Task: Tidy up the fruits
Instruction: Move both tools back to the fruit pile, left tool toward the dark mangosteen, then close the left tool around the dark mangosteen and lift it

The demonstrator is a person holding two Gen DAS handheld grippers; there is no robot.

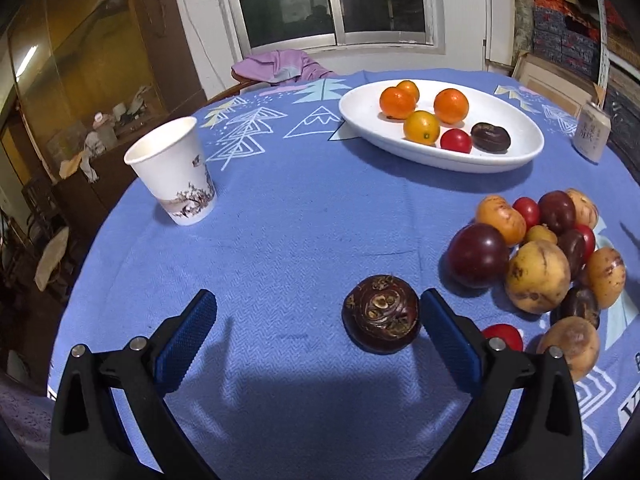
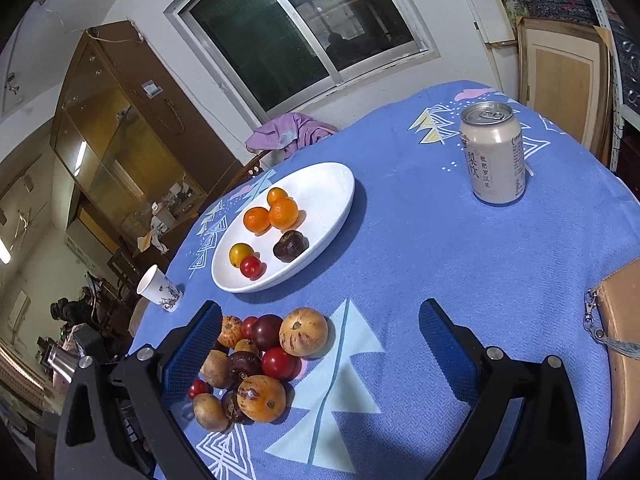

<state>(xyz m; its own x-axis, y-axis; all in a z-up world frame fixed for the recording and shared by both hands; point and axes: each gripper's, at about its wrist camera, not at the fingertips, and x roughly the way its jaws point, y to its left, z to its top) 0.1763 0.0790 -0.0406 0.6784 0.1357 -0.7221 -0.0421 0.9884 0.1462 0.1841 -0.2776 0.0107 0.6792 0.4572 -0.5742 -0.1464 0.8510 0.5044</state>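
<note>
The left gripper [image 1: 318, 322] is hovering low over a counter [image 1: 280, 208] covered in a blue patterned cloth, its two blue-padded fingers [image 1: 188, 338] spread wide apart and holding nothing. A dark brown water chestnut [image 1: 381, 314] is sitting alone on the cloth between those fingers, but well off centre: it is lying just beside the inner face of the fingers' right-hand pad, possibly touching it, with a wide empty gap to the other pad. It is squat and rounded, with its knobbly top facing up and toward the camera. To its right a pile of loose fruit [image 1: 536, 260] is resting on the cloth, and farther back a white oval plate [image 1: 516, 152] is already holding several oranges, a red fruit and another dark chestnut. The right gripper [image 2: 320, 354] is also gaping wide and empty, with the fruit pile lying near its left-hand pad and the lone chestnut not visible in its view. Judging from this, the left gripper is the nearer one for the chestnut and would likely need to shift rightward to centre it before closing.
</note>
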